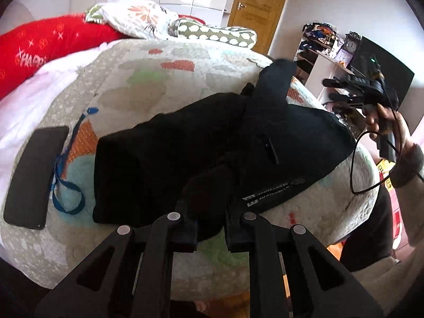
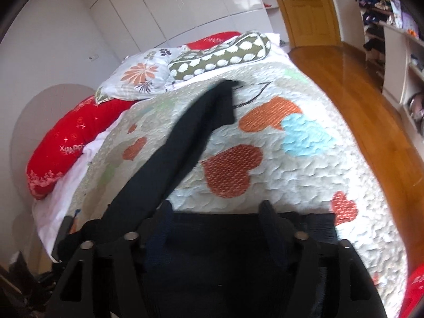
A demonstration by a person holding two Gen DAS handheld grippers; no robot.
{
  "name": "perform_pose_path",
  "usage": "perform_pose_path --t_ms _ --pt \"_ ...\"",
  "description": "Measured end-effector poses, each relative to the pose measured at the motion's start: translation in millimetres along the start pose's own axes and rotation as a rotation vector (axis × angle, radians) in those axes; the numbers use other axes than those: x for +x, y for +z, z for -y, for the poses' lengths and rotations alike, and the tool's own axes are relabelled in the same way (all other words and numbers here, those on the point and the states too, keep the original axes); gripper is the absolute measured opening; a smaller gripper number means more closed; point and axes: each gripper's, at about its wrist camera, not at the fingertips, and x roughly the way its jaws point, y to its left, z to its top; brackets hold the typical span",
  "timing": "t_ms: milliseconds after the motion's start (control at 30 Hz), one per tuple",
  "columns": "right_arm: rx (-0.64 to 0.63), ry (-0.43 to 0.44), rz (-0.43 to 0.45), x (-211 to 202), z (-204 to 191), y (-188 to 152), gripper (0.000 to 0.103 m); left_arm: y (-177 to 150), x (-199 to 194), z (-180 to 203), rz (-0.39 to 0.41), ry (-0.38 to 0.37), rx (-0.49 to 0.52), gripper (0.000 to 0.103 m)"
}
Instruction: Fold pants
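The black pants [image 1: 212,143] lie bunched on the quilt [image 1: 127,84] of the bed, filling the middle of the left wrist view. Their long axis runs from about 8 o'clock, where one squared end sits beside a dark phone [image 1: 34,175] and a blue strap [image 1: 66,185], up to about 2 o'clock, where a leg rises off the quilt toward the right gripper [image 1: 336,90].

The left gripper [image 1: 210,225] sits at 6 o'clock of its own view with its tongs drawn narrow around a fold of the black cloth near the printed band; it looks like a pinch on the pants. In the right wrist view a black leg [image 2: 182,143] stretches from 7 o'clock up to 12 o'clock, ending in a cuff that points toward the pillows [image 2: 201,61]. The right gripper [image 2: 214,212] has dark cloth piled over and between its tongs, which stand fairly wide apart; whether they actually hold that cloth I cannot tell.

The step in hand appears to be the early one: lifting and straightening the garment before any real fold. The next move likely calls for pulling the two ends apart along that long axis to take out the bunching, then laying the legs flat and matched on the quilt, keeping clear of the phone and strap at 9 o'clock.
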Motion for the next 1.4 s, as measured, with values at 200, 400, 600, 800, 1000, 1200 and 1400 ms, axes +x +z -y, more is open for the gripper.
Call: perform_pose_path --t_ms 200,400,600,800,1000,1200,1400 --pt "0.133 0.054 -0.103 65 8 16 0.076 5 -2 1 0.004 0.016 0.022 0.013" --pt "0.330 0.087 -0.028 95 40 25 0.076 9 -8 -12 0.002 0.029 0.013 0.014" --pt "0.365 0.116 -0.008 108 51 49 0.004 35 -3 -34 0.025 0.100 0.016 0.014" --pt "0.196 0.187 0.200 -4 29 45 0.004 93 -16 -64 0.175 0.176 -0.002 0.015" --pt "0.028 0.113 0.119 -64 20 -39 0.004 49 3 -67 0.098 0.169 -0.003 0.023" --pt "0.036 0.049 -0.036 -44 36 -92 0.004 4 2 -79 0.018 0.146 -0.110 0.043" --pt "-0.016 0.022 -0.009 -57 26 -92 0.004 -5 -22 -91 0.002 0.202 -0.162 0.045"
